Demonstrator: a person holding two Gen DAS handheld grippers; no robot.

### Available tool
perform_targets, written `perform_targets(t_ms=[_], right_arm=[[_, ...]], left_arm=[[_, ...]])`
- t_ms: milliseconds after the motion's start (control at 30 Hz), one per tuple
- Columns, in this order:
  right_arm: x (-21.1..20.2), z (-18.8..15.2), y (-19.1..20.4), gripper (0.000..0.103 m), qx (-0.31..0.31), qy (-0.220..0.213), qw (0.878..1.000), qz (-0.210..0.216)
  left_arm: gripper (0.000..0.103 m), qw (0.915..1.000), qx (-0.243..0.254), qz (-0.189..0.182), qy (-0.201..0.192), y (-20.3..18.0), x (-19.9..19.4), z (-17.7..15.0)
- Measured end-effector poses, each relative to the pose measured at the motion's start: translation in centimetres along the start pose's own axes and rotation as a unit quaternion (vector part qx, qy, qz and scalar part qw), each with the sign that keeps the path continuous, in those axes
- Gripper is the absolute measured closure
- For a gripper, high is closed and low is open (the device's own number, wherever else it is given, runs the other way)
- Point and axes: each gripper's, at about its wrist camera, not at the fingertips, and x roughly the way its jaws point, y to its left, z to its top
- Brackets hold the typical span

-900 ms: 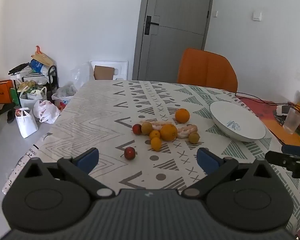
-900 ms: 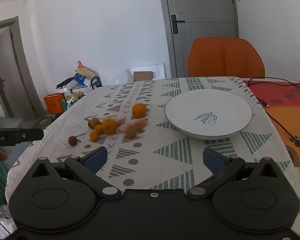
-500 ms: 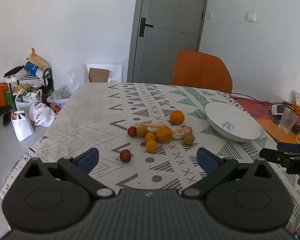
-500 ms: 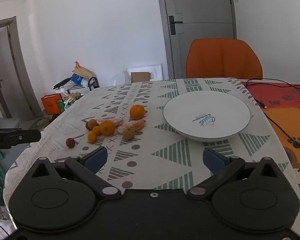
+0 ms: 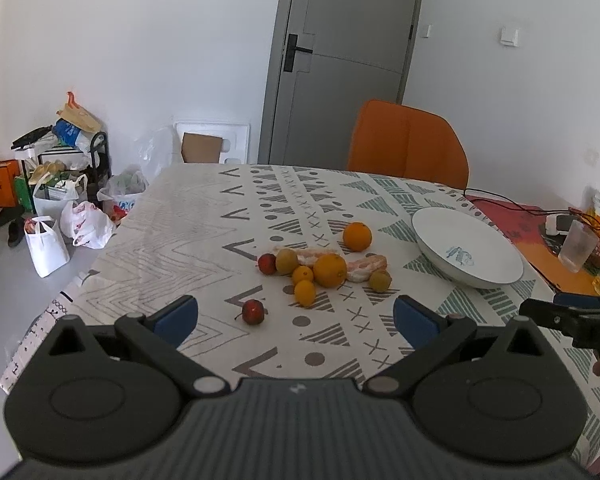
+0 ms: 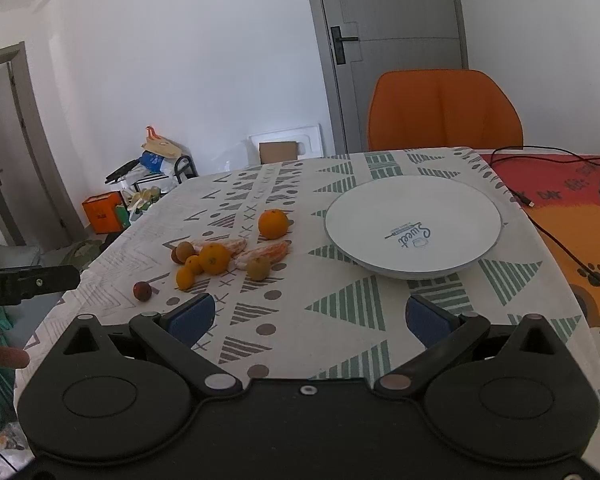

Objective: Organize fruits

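Plainly, "Sweet" marks the white plate (image 6: 414, 204) — left gripper (image 5: 296, 316) and right gripper (image 6: 307, 318) both spread, empty.

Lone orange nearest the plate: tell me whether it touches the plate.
Apart. The right wrist view shows bare tablecloth between the lone orange and the plate.

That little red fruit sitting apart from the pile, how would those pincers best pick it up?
Grip the small red fruit across its round middle, coming down from above with the left gripper, whose open jaws already face it. It lies alone on the tablecloth, apart from the oranges, so both fingers have room. Its thin stem points left, so I would close front-to-back and avoid it.
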Motion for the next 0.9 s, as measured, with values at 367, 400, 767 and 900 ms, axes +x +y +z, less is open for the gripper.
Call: perform_targets(t_ms=[367,400,767,900], right_arm=[[-0.45,0.09,0.23,0.000,-0.003,-0.009,1.000,0.000],[-0.35,0.08,0.27,0.000,-0.002,-0.007,1.000,-0.001],[-0.30,-0.01,0.64,0.000,-0.002,-0.004,1.000,0.003],[-0.32,0.02,0.64,0.000,-0.001,-0.004,1.000,0.002]], left_arm=[[0.000,1.0000,0.000,-0.001,-0.006,0.04,-0.32,-0.16],[0.000,1.0000,0.000,0.000,-0.005,0.08,-0.23,-0.17],[0.000,1.0000,-0.002,0.003,-0.007,0.43,-0.45,-0.20],[0.000,1.0000,-0.004,0.001,-0.005,0.48,-0.32,-0.15]])
